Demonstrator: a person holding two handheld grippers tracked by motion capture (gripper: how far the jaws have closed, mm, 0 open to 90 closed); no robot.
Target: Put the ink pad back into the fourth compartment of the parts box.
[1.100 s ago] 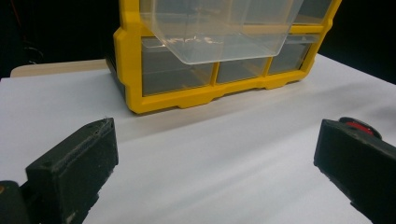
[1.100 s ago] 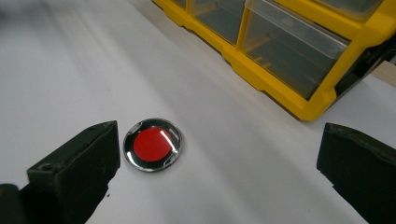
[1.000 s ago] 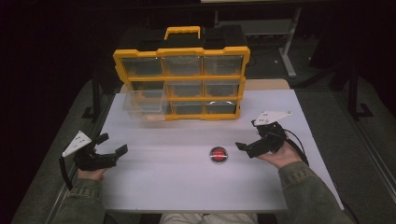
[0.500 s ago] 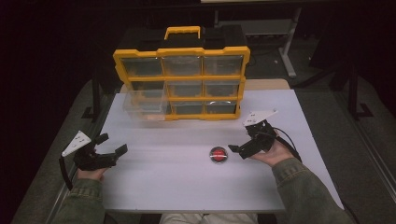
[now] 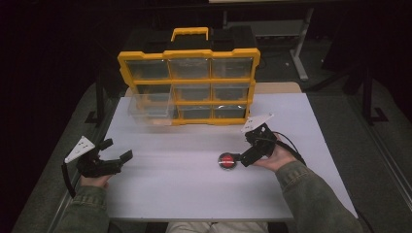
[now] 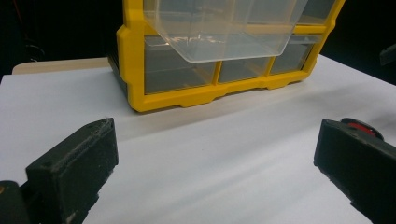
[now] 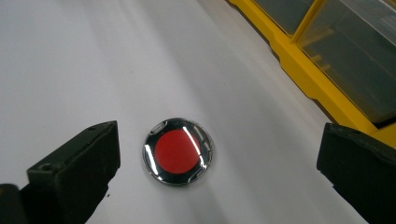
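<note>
With the right gripper (image 7: pixel 219 175) spread wide and holding nothing, its jaws at 3 and 9 o'clock of the round chrome-rimmed red disc (image 7: pixel 177 151) lying flat on the white surface (image 7: pixel 70 56), lower squarely and close gently on the thin rim.

The disc (image 7: pixel 178 151) is red in the middle with a shiny silver rim. The organizer (image 5: pixel 189 86) has a yellow frame and clear drawers. The surface (image 5: pixel 194 189) is white; both grippers' jaws are black.

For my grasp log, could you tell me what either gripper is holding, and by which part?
Nothing is held. The right gripper is open around the red disc without touching it; the left gripper is open over bare table.
</note>
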